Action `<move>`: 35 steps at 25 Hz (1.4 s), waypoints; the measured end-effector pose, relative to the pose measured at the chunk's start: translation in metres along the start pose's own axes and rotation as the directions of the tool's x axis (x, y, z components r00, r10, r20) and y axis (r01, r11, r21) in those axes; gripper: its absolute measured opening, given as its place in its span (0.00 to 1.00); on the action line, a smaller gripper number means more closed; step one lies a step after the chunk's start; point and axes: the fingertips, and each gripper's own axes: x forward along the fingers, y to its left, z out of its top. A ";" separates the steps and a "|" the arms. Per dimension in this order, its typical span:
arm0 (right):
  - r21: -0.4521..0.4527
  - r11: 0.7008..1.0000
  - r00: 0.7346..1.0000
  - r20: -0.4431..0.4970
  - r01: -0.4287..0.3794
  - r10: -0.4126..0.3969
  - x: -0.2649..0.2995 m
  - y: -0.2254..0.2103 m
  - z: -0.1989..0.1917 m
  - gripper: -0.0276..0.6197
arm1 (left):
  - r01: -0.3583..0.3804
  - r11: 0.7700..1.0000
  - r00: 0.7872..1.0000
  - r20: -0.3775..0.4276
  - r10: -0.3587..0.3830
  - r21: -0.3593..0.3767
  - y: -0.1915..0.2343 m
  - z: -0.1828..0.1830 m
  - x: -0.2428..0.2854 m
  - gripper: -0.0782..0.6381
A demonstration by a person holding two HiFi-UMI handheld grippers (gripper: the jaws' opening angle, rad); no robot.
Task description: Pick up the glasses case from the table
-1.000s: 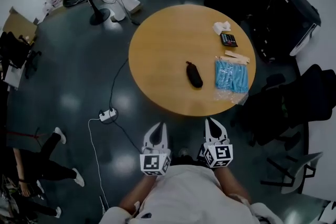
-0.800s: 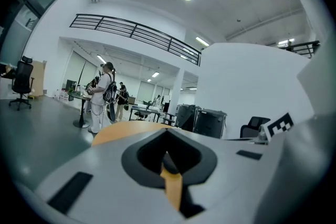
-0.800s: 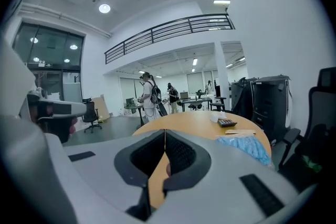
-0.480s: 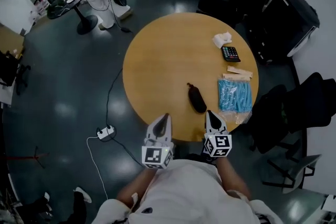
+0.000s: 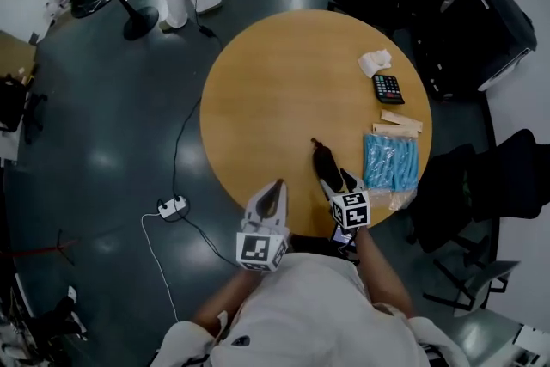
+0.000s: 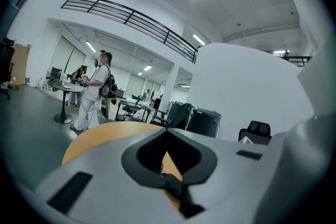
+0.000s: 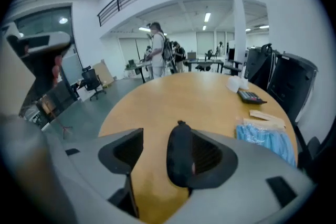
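Head view, step: the reach before the grasp, by my reading. The right gripper (image 5: pixel 341 181) slants down over the near end of the glasses case (image 5: pixel 324 160), and nothing is lifted yet.
Head view, case: a slim dark pouch lying flat on the round wooden table (image 5: pixel 258 90), near its front edge and just left of a blue packet (image 5: pixel 392 161).
Head view, left gripper (image 5: pixel 275 189): at the table's front edge, well left of the case.
Left gripper view, fingers (image 6: pixel 131 152): closed together with nothing between them (only a sliver of table shows past them).
Right gripper view, fingers (image 7: pixel 122 150): opening wide. The case sits between them, close against the finger on the view's right and apart from the other. I cannot tell whether it touches.
Right gripper view, next move: probably centre the case between the fingers, lower to the table, then close across its narrow width.
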 end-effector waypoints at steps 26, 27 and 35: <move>-0.140 0.989 0.963 -0.271 -0.037 -0.002 0.085 -0.025 -0.033 0.57 | -0.098 0.995 0.994 -0.044 0.096 -0.022 0.019 -0.010 -0.007 0.12; -0.151 0.988 0.978 -0.210 -0.038 0.006 0.071 -0.022 -0.017 0.57 | -0.089 0.996 0.995 -0.041 0.089 -0.020 0.018 -0.008 -0.007 0.12; -0.058 0.995 0.865 0.493 -0.076 0.095 -0.116 0.014 0.108 0.57 | 0.031 1.000 0.999 0.042 -0.031 0.002 0.000 0.022 0.003 0.12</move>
